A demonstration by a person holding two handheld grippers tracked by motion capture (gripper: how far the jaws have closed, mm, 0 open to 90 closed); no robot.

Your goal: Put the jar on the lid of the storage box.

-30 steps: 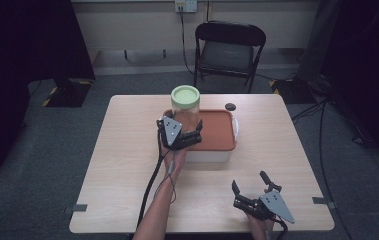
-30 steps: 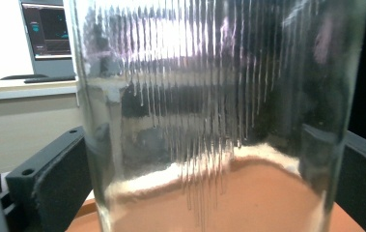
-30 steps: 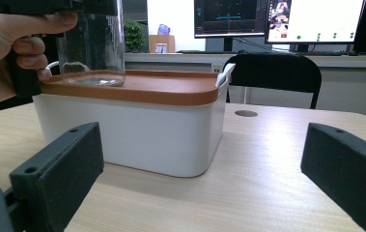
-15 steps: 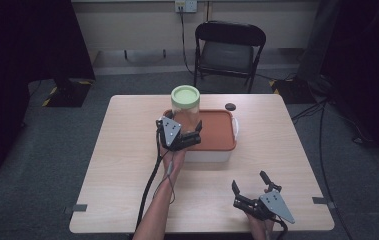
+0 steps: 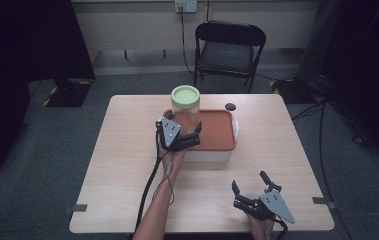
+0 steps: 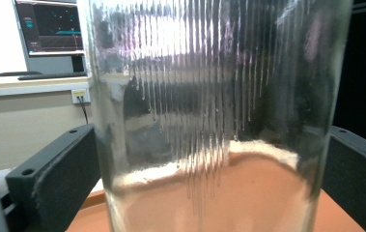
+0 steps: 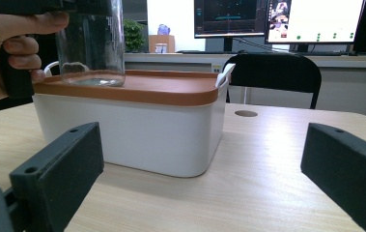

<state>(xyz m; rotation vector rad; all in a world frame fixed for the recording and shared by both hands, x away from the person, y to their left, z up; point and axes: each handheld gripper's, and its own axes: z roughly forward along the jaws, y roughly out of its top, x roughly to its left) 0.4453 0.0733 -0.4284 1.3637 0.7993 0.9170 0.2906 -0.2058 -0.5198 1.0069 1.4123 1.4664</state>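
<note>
Spanning most of the high view: a light wooden table (image 5: 127, 170), with a black folding chair (image 5: 229, 47) standing beyond its far edge. Sitting near the table's middle: a white storage box (image 5: 212, 156) capped by an orange lid (image 5: 217, 131), white handle tabs poking out at its ends. Standing upright on the left part of that lid: a clear ribbed glass jar (image 5: 188, 116) with a pale green lid (image 5: 185, 95); in the right gripper view, the jar (image 7: 92, 46) resting with its base flat on the orange lid (image 7: 171, 87). Reaching in from the near side: the left gripper (image 5: 193, 135), jaws flanking the jar low down, one on each side; in the left gripper view, glass (image 6: 209, 116) crowding the space between both black jaws, though cannot tell whether pressing or just touching. Resting low over the near right part of the table, well apart from the box: the right gripper (image 5: 249, 182), jaws spread wide with nothing between them. Lying on the table past the box's far right corner: a small dark round disc (image 5: 231, 106).
</note>
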